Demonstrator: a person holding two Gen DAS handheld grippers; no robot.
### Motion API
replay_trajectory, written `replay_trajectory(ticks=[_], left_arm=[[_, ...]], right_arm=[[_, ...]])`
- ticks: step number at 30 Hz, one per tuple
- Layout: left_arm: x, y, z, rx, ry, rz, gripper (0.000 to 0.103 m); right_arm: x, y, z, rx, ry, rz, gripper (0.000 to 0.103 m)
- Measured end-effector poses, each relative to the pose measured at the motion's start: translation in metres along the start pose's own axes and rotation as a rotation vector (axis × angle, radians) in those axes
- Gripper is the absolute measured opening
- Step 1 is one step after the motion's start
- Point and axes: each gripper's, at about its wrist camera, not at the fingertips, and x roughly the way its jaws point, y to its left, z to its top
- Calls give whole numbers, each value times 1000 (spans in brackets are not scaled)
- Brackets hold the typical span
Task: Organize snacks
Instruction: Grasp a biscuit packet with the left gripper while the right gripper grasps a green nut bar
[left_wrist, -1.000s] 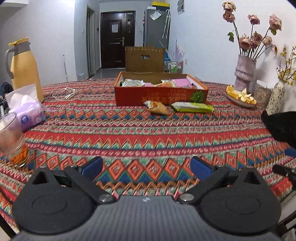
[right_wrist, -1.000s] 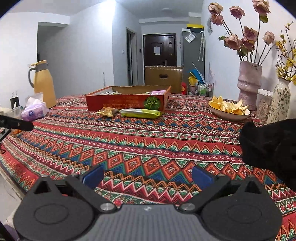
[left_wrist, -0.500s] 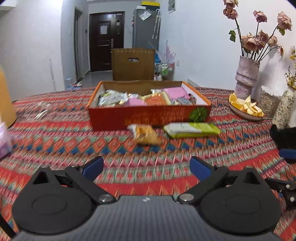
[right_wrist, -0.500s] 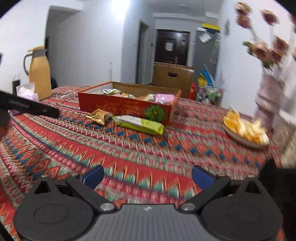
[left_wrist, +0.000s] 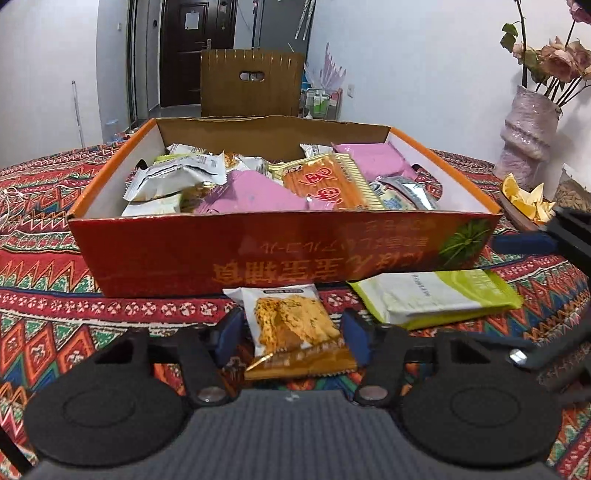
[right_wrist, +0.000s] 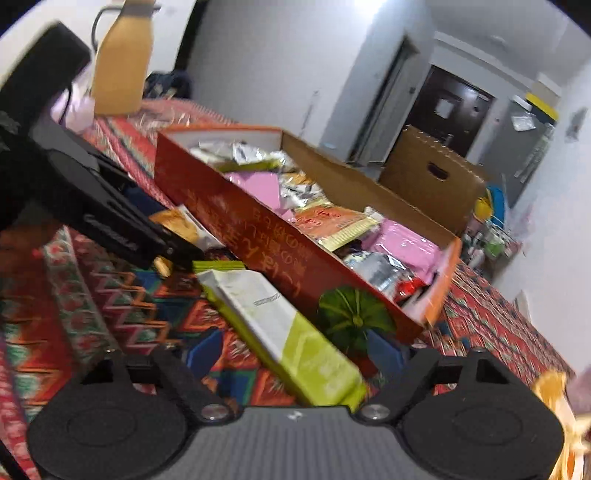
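Left gripper (left_wrist: 293, 338), jaws just narrowed around a cracker packet (left_wrist: 295, 328) lying on the worktop (left_wrist: 44, 314) directly before the snack box (left_wrist: 258, 254); whether the pads already press it cannot be told. Right gripper (right_wrist: 295, 352), jaws moderately wide and just closing, straddles one end of a green-and-white packet (right_wrist: 280, 332) beside the box front. Risks: the slick foil may slip from a shallow pinch; the long packet, held at one end, may sag and catch the box wall; the grippers, close together, may collide.
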Motion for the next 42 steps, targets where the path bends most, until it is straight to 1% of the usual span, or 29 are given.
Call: replay_trajectory(ticks=[1,2,4,5,7,9,11,15,17,19,21,22,24,25,26,28,30,31,33,34,35,36,37,38,42], left_arm=[[1,1,-1,7,-7,-3,49],[0,2,-2,18,-12,-5,45],[-2,4,-2,31,-4,-29,44],[-4,5,-1,27,5,-37,43],[-8,6,-1,25,17,-35,42],[-16,8,-4,24,18,-39,42],[-26,10,-8,16,22,-49,42],[-45,14,-19,0,27,-48,42],[-53,15,-25,-5,27,-39,42],[-59,16,-31,-17,34,-38,42],[-65,16,-37,-28,47,-42,42],[-67,16,-39,-27,55,-43,43],[-68,14,-44,-16,63,-39,48],[-68,12,-45,1,62,-44,54],[-67,10,-46,13,59,-48,63],[-63,5,-47,27,55,-38,69],[-58,0,-46,55,49,-16,70],[-57,-2,-46,66,47,-3,69],[-54,-5,-44,83,44,6,55],[-55,-5,-44,84,46,13,51],[-57,-5,-44,81,52,11,46],[-59,-3,-44,74,53,-3,45],[-62,-1,-45,64,60,-22,41],[-65,1,-47,57,63,-26,41],[-86,3,-57,49,49,6,40]], right_arm=[[7,-3,2,5,12,19,79],[14,-8,4,21,30,63,71],[22,-14,5,54,43,136,66],[25,-20,5,91,48,173,66],[28,-27,3,129,52,219,65],[29,-30,-1,180,55,243,62],[25,-34,-7,244,58,269,56],[5,-26,-17,264,82,234,49],[-9,-17,-24,277,85,207,43],[-18,-11,-29,293,87,185,43],[-31,-1,-34,332,90,153,45],[-35,4,-35,339,96,167,47],[-41,11,-37,343,74,196,54],[-43,13,-36,348,61,194,62],[-41,13,-35,352,59,181,64],[-36,11,-32,372,53,148,64],[-27,8,-28,405,44,144,64],[-22,8,-27,419,45,143,64],[-15,12,-24,427,48,123,63],[-15,15,-23,422,46,102,58],[-14,18,-21,413,49,80,45],[-13,20,-21,405,49,64,39],[-15,21,-21,411,50,57,37],[-17,21,-22,423,51,57,36],[-33,33,-30,426,44,17,36]])
